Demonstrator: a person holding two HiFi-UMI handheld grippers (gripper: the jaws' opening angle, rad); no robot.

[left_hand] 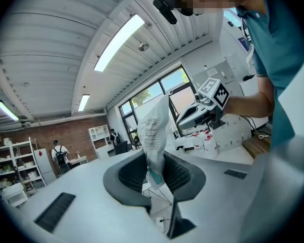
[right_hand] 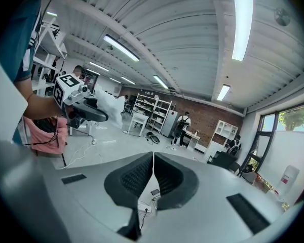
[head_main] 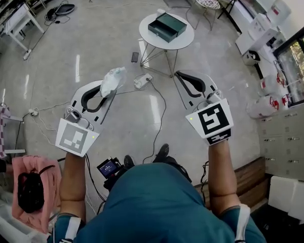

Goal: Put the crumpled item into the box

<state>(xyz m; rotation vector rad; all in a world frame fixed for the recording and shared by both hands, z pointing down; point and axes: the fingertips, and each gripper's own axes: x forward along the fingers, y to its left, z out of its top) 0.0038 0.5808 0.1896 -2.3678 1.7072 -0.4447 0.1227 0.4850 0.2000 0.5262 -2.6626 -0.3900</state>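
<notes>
A crumpled white wrapper point(head_main: 113, 80) sticks up from my left gripper point(head_main: 107, 89), which is shut on it; in the left gripper view the wrapper point(left_hand: 154, 133) stands pinched between the dark pads point(left_hand: 134, 173). My right gripper point(head_main: 179, 75) is held level with the left one, shut and empty; its pads point(right_hand: 167, 173) meet along a thin line. The dark green open box point(head_main: 167, 27) sits on a small round white table point(head_main: 185, 40) ahead of both grippers, well beyond their tips. Both grippers are held up in the air over the floor.
A power strip point(head_main: 142, 80) with trailing cables and a phone point(head_main: 135, 57) lie on the floor before the table. A chair point(head_main: 207, 4) stands behind it. White jugs point(head_main: 266, 105) and cabinets line the right; a pink-draped stool point(head_main: 33, 186) is at my left.
</notes>
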